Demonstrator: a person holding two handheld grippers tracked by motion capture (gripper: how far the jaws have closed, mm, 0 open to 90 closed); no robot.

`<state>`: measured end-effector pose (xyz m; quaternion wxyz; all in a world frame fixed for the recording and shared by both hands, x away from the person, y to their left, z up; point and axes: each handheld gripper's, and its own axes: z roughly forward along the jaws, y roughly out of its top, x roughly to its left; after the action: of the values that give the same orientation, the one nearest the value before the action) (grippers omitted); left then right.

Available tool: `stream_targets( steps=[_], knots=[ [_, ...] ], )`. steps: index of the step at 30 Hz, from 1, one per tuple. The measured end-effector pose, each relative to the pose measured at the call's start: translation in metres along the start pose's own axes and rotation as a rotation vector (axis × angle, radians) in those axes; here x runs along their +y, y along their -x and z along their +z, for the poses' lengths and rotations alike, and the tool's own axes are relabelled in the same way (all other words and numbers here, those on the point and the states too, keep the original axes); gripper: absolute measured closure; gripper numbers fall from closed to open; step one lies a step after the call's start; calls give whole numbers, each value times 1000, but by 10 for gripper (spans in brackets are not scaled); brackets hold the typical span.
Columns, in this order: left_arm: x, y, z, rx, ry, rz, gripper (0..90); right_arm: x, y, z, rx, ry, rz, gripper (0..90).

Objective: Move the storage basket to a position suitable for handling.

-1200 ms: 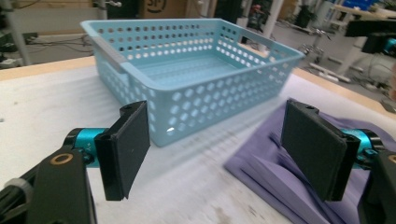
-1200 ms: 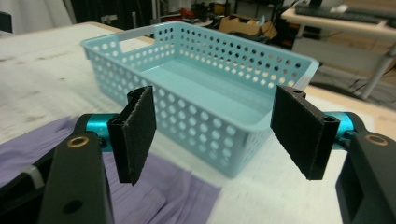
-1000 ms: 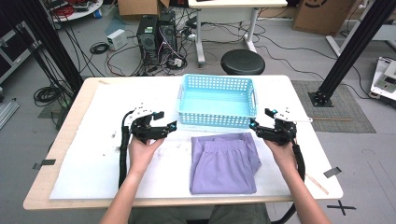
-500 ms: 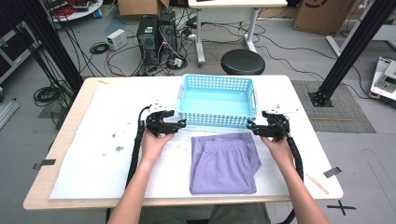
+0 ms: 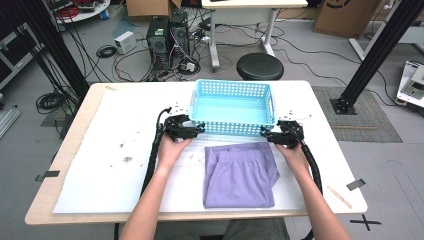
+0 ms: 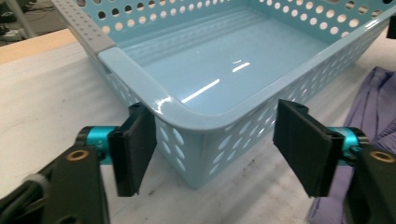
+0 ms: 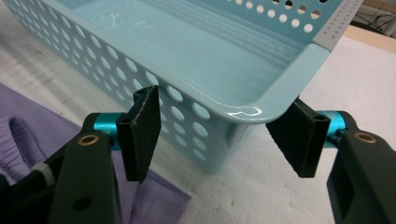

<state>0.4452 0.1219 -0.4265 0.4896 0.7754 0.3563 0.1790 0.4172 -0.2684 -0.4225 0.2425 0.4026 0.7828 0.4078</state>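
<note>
We see a light blue basket with holes in its walls sitting on the white sheet that covers the table. The basket has nothing in it. A folded purple garment lies flat on the sheet just in front of the basket's near wall.

Our left gripper sits at the basket's near left corner. In the left gripper view its jaws stand wide apart, one on each side of that rounded corner, and we see a gap between each pad and the plastic, so it holds nothing.

Our right gripper sits at the basket's near right corner. In the right gripper view its jaws are also spread wide, straddling the corner; the left pad is close to the perforated near wall, the right pad is beside the end wall under the rim. We cannot tell whether either pad touches the basket. The garment's edge lies below that gripper, beside the basket
</note>
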Motion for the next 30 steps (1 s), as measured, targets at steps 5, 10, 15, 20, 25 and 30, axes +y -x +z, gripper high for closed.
stream_targets(
  steps=[5,10,15,20,25,30],
  knots=[
    [2,2,-5,0,3,-1,386,0,1,-1,15,-3,24,373],
    [2,7,-8,-8,-9,10,390,0,3,-4,24,-4,33,372],
    [-2,14,-15,-13,-9,15,392,0,3,-7,35,-9,46,369],
    [-6,19,-22,-7,-9,21,392,0,0,-10,47,-16,41,367],
    [-7,22,-25,-10,-17,24,392,-1,-1,-12,50,-18,31,367],
    [-7,25,-27,-12,-25,27,392,-2,-3,-15,50,-25,41,367]
  ],
)
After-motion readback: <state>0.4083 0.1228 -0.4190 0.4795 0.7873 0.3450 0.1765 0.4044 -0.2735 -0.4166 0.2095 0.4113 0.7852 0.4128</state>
